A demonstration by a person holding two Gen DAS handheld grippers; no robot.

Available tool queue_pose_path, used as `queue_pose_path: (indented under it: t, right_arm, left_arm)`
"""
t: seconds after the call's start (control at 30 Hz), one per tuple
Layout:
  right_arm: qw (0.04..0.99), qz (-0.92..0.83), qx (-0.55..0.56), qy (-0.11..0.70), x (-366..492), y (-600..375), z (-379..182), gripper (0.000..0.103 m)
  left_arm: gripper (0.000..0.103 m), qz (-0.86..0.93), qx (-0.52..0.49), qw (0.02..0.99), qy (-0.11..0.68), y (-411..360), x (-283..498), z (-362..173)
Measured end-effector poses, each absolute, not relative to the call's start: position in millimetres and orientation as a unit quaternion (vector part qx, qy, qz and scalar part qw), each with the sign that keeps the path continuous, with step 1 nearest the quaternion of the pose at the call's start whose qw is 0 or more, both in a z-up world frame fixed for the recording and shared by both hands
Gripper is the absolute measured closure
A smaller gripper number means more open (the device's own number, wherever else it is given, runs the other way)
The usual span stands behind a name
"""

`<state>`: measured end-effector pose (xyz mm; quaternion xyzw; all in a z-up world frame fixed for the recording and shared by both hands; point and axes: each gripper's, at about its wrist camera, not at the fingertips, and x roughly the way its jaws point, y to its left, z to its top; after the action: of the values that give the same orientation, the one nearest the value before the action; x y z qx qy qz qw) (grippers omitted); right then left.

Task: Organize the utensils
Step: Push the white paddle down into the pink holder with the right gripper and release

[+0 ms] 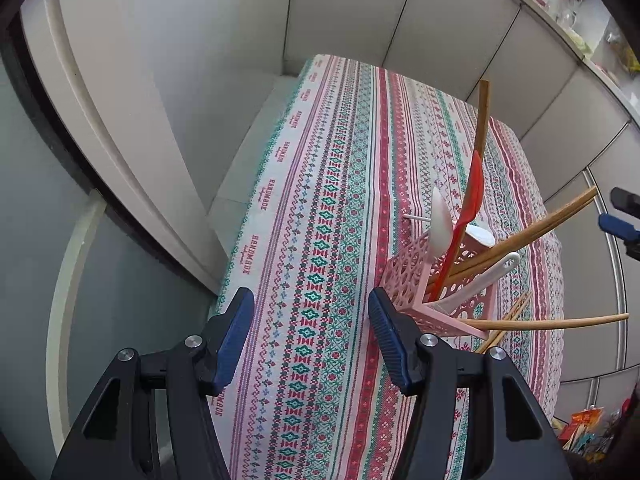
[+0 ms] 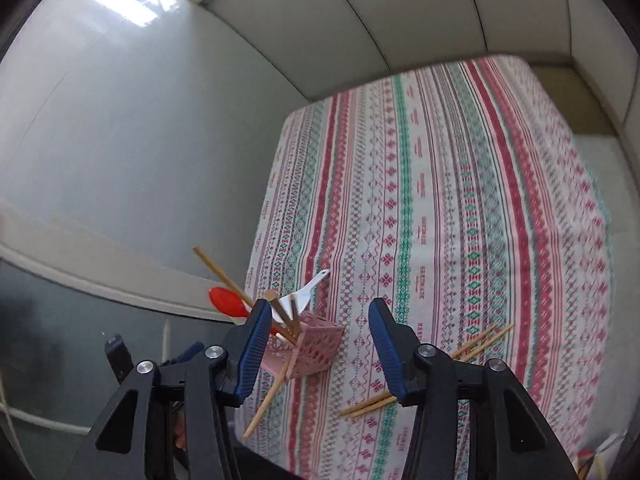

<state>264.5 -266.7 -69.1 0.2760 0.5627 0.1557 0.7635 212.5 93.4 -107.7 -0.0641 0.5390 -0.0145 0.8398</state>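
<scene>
Hidden: your right gripper's left finger [image 2: 250, 350] covers part of the pink utensil basket [image 2: 314, 350], so the lower ends of what stands in it are out of sight; in the left wrist view the loose chopsticks [image 1: 506, 326] are mostly behind the basket.
Left gripper [image 1: 311, 338]: fingers spread apart, holding nothing, above the patterned tablecloth [image 1: 320, 200].
Right gripper [image 2: 314, 350]: fingers spread apart, holding nothing.
Basket: it stands near the table edge closest to you, at the corner beside the grey wall [image 2: 120, 152].
Contents: a red spatula [image 1: 466, 210], a white spoon [image 1: 438, 220], a white ladle handle [image 1: 486, 276] and several wooden utensils [image 1: 532, 232] lean outward in different directions; one wooden handle [image 2: 266, 404] juts past the table edge.
Loose chopsticks [image 2: 424, 376]: they lie flat on the cloth just beside the basket, long axis slanting from the near edge toward the far right corner.
Open room: the cloth beyond the basket runs bare to the far edge against the panelled wall [image 1: 360, 12].
</scene>
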Motion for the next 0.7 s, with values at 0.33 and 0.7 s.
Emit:
queue_pose_path:
  t: [0.33, 0.7]
  right_arm:
    - [0.528, 0.231, 0.419, 0.701, 350, -226, -241, 0.076]
    - [0.456, 0.278, 0.421, 0.733, 386, -168, -284, 0.078]
  left_arm:
    - [0.041, 0.019, -0.076, 0.849, 0.523, 106, 219, -102]
    - [0.041, 0.022, -0.058, 0.847, 0.528, 99, 231, -108]
